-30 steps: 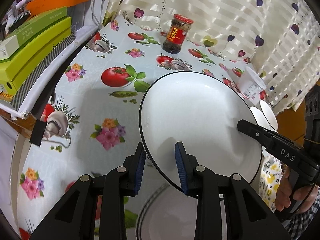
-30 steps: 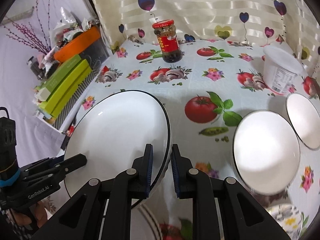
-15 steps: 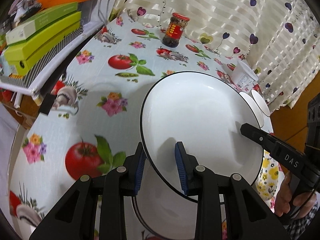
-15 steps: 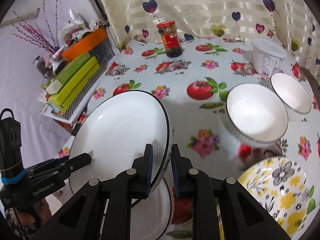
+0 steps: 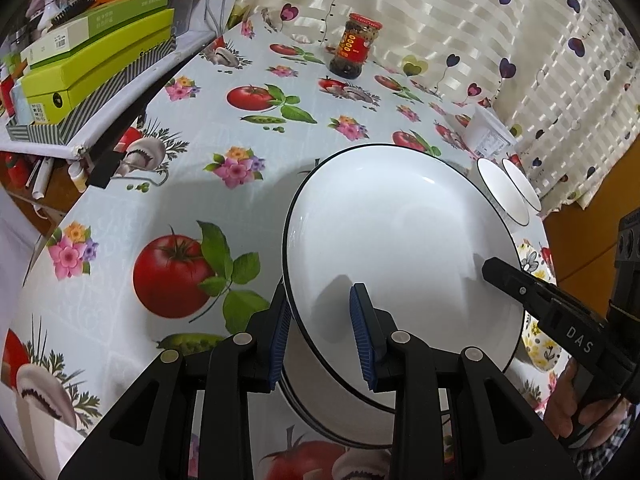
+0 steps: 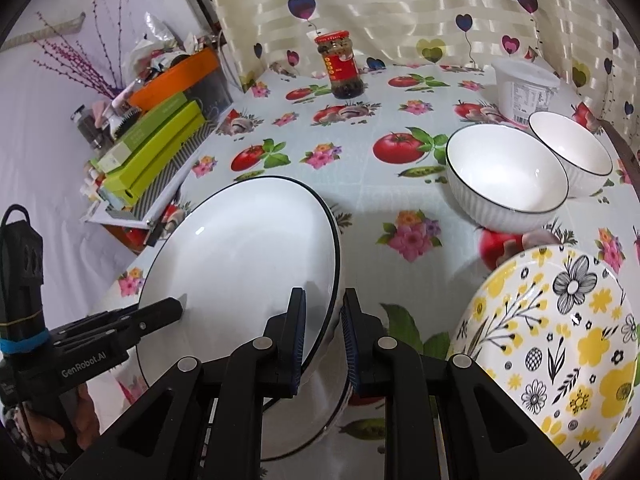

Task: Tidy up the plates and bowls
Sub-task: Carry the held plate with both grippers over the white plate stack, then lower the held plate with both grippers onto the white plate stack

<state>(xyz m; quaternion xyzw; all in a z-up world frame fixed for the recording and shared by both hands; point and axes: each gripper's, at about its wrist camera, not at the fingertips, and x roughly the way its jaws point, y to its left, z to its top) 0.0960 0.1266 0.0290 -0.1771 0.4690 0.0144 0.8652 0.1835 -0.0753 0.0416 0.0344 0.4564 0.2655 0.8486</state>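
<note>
Mid-stack: white plate (image 5: pixel 400 248) pinched by left gripper (image 5: pixel 322 336) & right gripper (image 6: pixel 323 340) over 2nd plate (image 6: pixel 320 412) below (bowls (image 6: pixel 506 182), floral plate (image 6: pixel 560 344) right of right gripper untouched).

- We see the jar (image 6: pixel 340 65) at the back of the table (image 6: pixel 368 200).
- Two bowls (image 6: pixel 507 184) sit side by side, right.
- The flowered plate (image 6: pixel 560 344) lies before them.

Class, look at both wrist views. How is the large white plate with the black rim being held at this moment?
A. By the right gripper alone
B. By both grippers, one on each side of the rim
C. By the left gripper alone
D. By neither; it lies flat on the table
B: the left gripper and the right gripper each clamp opposite edges of the white plate.
</note>
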